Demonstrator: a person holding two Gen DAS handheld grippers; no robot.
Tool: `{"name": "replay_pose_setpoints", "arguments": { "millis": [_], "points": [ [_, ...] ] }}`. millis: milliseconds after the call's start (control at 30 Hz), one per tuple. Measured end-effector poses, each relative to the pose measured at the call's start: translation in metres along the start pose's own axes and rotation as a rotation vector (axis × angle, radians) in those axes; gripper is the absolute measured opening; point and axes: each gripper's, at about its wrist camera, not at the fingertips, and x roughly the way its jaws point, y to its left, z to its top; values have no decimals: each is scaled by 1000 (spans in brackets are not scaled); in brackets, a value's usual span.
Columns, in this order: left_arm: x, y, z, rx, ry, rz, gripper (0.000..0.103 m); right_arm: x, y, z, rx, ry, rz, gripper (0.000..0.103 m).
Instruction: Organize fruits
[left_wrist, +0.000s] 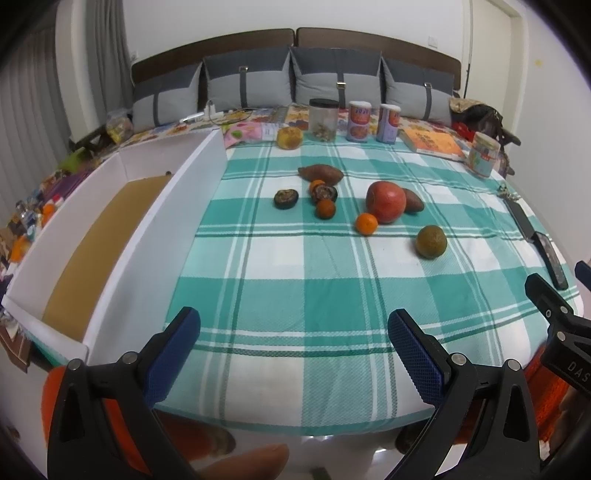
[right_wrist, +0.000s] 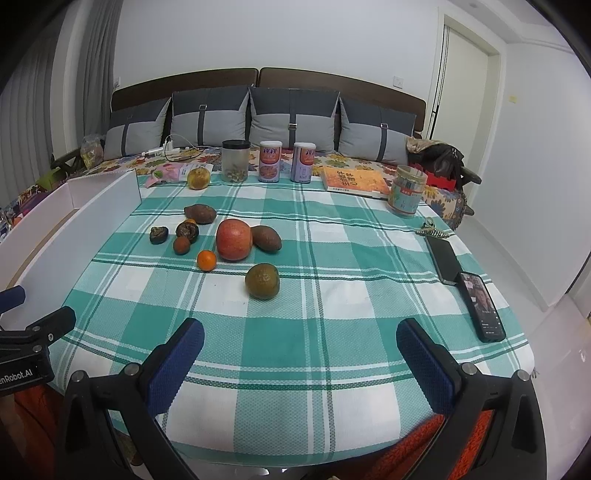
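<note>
Left wrist view shows you've barely begun: both your left gripper (left_wrist: 293, 354) and right gripper (right_wrist: 300, 358) hang wide-jawed and empty, the red round apple (left_wrist: 386, 201) and loose fruits mid-frame on the checked green-white counter (left_wrist: 295, 295), the white rectangular box (left_wrist: 110, 236) at left apparently fruitless.

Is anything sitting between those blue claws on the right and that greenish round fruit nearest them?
Nothing visible. Only bare checked tablecloth lies between the open right gripper and the greenish fruit. The small orange and the red apple sit beyond it, and the two phones lie off to the right.
</note>
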Motion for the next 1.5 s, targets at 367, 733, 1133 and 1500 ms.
{"name": "replay_pose_setpoints", "arguments": {
  "millis": [367, 733, 1133, 1500],
  "points": [
    [3, -1, 0, 3, 9, 6, 102, 3, -1, 0, 5, 6, -2, 103],
    [5, 0, -1, 1, 11, 7, 102, 6, -2, -2, 8, 12, -2, 103],
    [9, -2, -2, 26, 20, 45, 102, 10, -1, -4, 40, 15, 33, 103],
    [11, 0, -2, 34, 30, 79, 102, 11, 5, -3, 24, 22, 45, 103]
  ]
}}
